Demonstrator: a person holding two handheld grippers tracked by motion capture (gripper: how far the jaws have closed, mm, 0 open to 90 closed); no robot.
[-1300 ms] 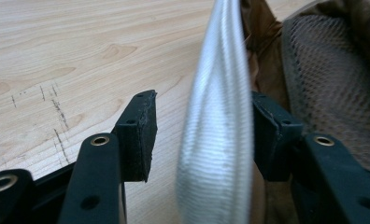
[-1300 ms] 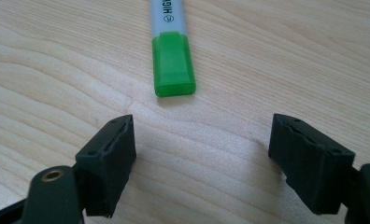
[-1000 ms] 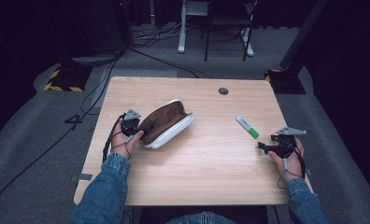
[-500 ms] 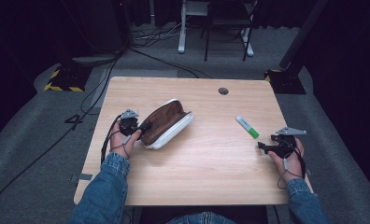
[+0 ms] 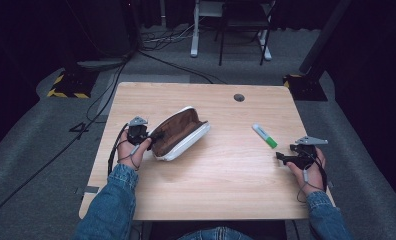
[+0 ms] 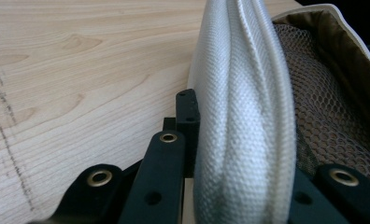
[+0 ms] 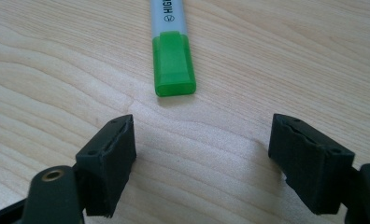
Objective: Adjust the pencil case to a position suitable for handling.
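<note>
Two grippers are on the wooden table [image 5: 221,190], one in each hand of the person. At the left side, the left gripper [image 5: 148,137] has just closed its jaws, and they now clamp the near wall of the pencil case [image 5: 181,134]. In the left gripper view, the white woven edge of the case [image 6: 244,121] stands between the two black jaws, and the brown mesh lining is beside it. The case lies open on the left half of the table, with its brown inside facing up. More to the right lies a highlighter [image 5: 264,136] with a green cap [image 7: 174,69], well apart from the case. At the right side, the right gripper [image 5: 286,158] rests low over the table near the highlighter. Its jaws stand wide apart and hold nothing; the green cap lies just beyond them.
</note>
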